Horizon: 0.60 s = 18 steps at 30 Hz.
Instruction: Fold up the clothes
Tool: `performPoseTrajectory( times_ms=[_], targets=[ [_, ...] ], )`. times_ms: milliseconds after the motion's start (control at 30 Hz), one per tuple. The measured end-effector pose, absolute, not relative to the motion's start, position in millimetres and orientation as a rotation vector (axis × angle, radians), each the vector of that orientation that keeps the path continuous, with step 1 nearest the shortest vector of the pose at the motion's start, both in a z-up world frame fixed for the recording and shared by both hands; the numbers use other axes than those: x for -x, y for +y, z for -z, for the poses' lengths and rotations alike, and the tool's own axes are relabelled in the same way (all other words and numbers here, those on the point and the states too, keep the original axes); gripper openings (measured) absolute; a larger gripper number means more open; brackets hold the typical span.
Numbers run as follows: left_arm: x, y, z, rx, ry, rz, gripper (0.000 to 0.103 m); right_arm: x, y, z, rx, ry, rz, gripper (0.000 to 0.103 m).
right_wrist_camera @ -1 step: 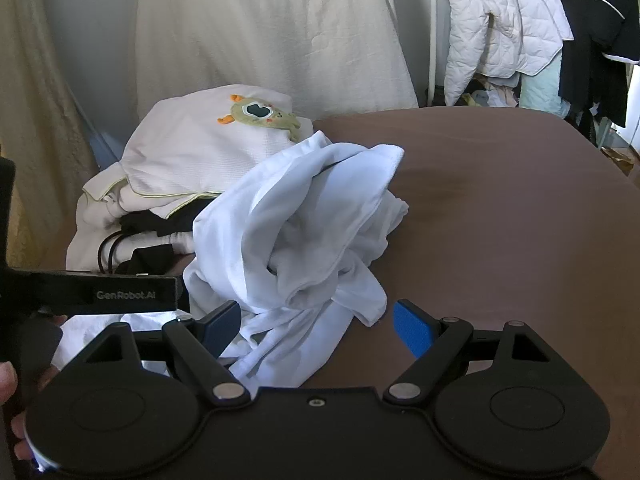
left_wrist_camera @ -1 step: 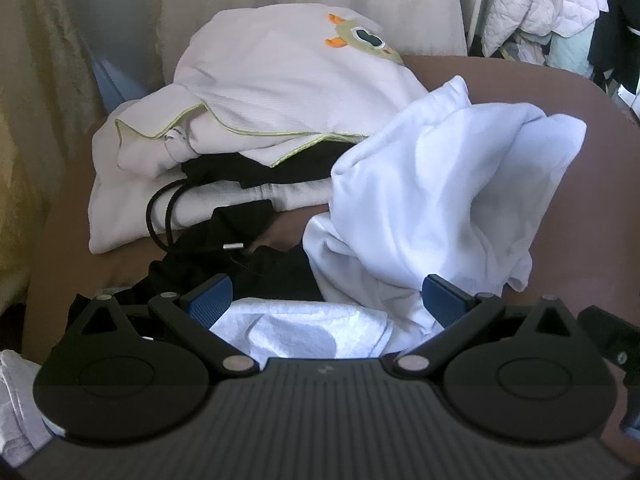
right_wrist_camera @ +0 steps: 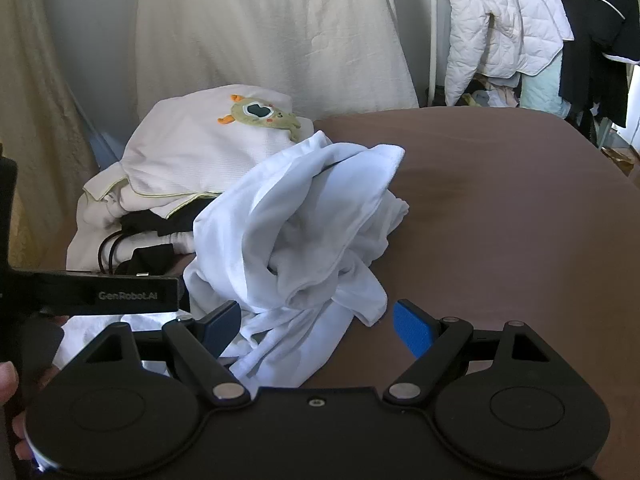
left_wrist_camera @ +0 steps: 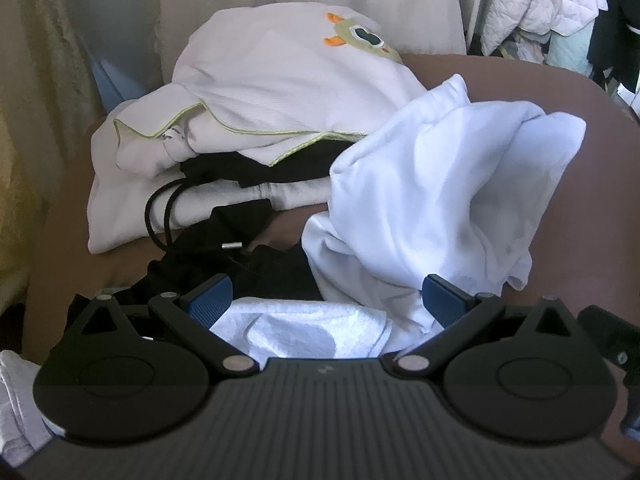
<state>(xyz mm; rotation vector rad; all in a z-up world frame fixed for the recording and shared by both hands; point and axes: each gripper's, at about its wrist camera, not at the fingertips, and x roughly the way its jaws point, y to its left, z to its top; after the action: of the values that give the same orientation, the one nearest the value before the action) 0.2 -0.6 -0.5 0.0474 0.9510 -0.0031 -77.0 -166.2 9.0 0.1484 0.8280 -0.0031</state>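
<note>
Loosely heaped, one white garment (right_wrist_camera: 304, 216), two open hand-held grippers (left_wrist_camera: 326, 300) (right_wrist_camera: 316, 322)

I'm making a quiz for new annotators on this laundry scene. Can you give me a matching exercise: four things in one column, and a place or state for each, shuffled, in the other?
Things:
1. white shirt
2. cream garment
3. quilted jacket
4. right claw

Descriptions:
A. hanging in the background
B. open, holding nothing
C. crumpled on the brown surface
D. on top of the pile, bearing a green monster patch

Pairs: 1-C, 2-D, 3-A, 4-B
</note>
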Motion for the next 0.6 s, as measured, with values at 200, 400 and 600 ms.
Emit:
performPoseTrajectory(
  times_ms=[200,400,600],
  targets=[
    [-2,-4,3,-0.055,0.946,0.014,0.103,75,-167,-10,-0.145,0.831,0.005,0.087],
    [-3,-7,6,-0.062,0.94,0.025,0.103,78,-164,-1,-0.146,0.831,0.003,0.087],
    [-3,-8,8,-0.065,0.94,0.038,0.103,79,-164,2,-0.148,0.841,-0.001,0.087]
  ],
)
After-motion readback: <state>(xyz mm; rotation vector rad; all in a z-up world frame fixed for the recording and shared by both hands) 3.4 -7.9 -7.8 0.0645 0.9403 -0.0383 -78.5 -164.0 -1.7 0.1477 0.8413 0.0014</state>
